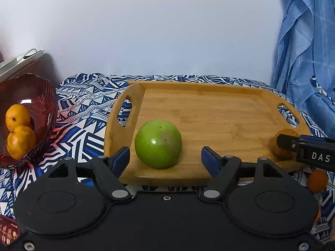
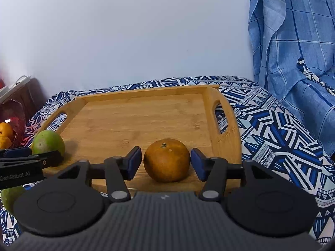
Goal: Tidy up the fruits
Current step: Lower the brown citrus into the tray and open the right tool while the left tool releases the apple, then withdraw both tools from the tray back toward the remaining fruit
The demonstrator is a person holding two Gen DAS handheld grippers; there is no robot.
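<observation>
A wooden tray (image 1: 209,108) lies on the patterned cloth; it also shows in the right wrist view (image 2: 136,117). A green fruit (image 1: 158,144) sits at its near left and shows in the right wrist view (image 2: 48,142). My left gripper (image 1: 165,156) is open, its fingers well apart on either side of the fruit. An orange (image 2: 166,160) sits at the tray's near right, partly hidden in the left wrist view (image 1: 282,152). My right gripper (image 2: 165,163) is open around it, pads close to its sides with small gaps.
A red bowl (image 1: 39,96) with two oranges (image 1: 17,129) stands left of the tray. Another orange (image 1: 317,180) lies on the cloth at the near right. A second green fruit (image 2: 10,196) lies at the near left. Blue checked fabric (image 2: 293,52) hangs at the right.
</observation>
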